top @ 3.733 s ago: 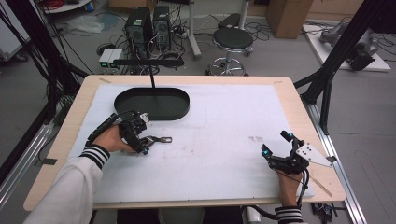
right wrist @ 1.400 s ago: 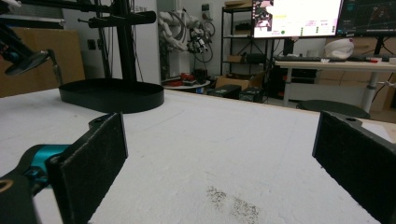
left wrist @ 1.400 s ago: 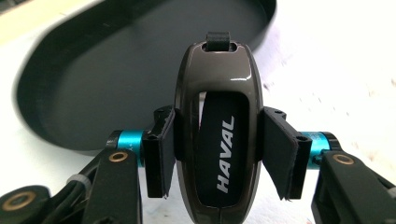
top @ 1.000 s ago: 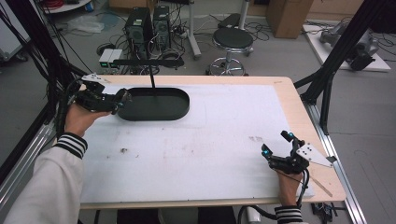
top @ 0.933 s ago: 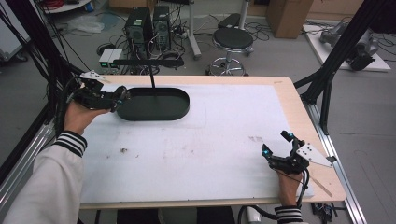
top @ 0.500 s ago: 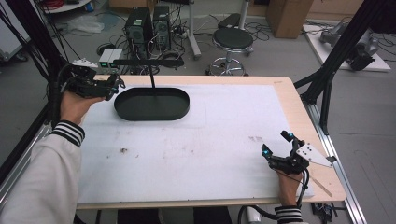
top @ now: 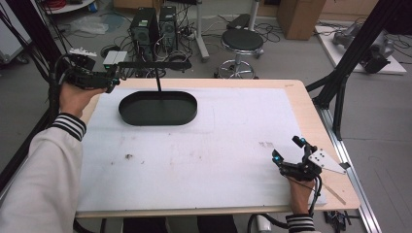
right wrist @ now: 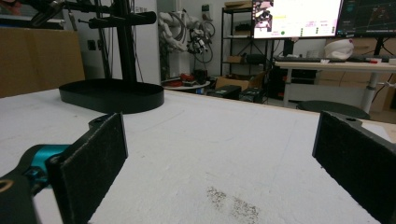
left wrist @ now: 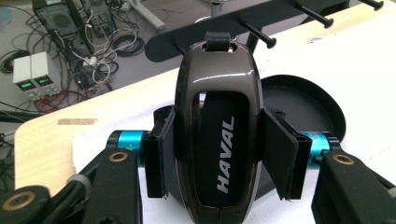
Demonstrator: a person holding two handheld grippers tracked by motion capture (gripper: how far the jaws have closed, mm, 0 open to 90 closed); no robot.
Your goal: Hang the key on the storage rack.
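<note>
Holding the shiny key case (left wrist: 217, 140) by its two long sides, the left gripper (top: 104, 80) lifts it beside the black rack (top: 158, 104). It looks hard, light and slippery, so squeeze its middle. The right gripper (top: 291, 158) rests on the bench (top: 218, 145), fingers (right wrist: 93, 163) spread wide.

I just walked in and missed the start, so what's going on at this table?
A person is working with two handheld grippers. The left gripper is shut on a dark HAVAL car key and holds it up at the far left corner of the table, close to the pegs of a black hanging stand. The key's loop is not on a peg yet. The right gripper rests open near the table's near right edge, holding nothing.
</note>
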